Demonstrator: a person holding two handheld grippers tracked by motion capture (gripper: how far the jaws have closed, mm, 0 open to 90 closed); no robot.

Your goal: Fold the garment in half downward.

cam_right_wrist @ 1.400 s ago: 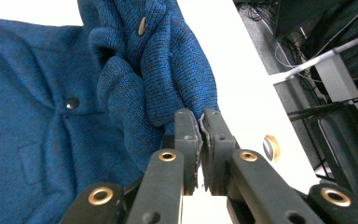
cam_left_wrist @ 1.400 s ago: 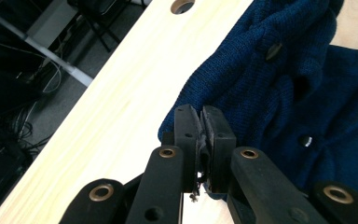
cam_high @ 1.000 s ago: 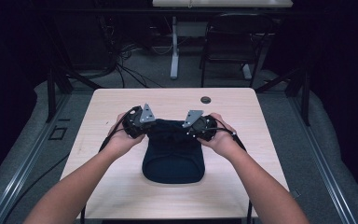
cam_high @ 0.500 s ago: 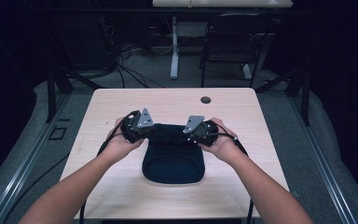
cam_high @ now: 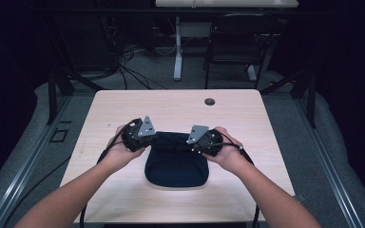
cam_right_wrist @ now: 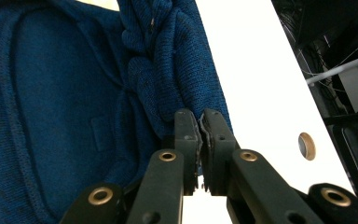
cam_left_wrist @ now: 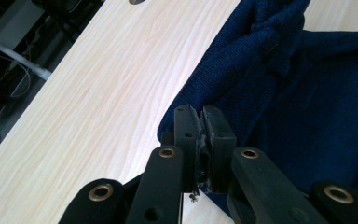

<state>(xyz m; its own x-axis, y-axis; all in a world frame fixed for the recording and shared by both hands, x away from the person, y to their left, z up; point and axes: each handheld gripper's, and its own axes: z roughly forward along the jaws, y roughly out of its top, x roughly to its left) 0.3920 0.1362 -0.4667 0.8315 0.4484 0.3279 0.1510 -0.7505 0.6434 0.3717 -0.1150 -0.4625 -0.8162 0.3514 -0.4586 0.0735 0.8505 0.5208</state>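
Garment (cam_high: 175,164): dark blue knit, flat on table (cam_high: 123,190), centre, near person. Far edge bunched, running left-right between tools. Left tool (cam_left_wrist: 200,122) clenched on left corner; right tool (cam_right_wrist: 199,125) clenched on right corner. Body lies toward person from both tools; hands equally near.

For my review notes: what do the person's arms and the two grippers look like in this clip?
Both forearms are bare, no sleeves in view. The left gripper and right gripper have black bodies, each topped by a grey three-cornered plate, and each trails a black cable. Up close, the jaws are black linked bars with brass-coloured rivets and flat black pads.
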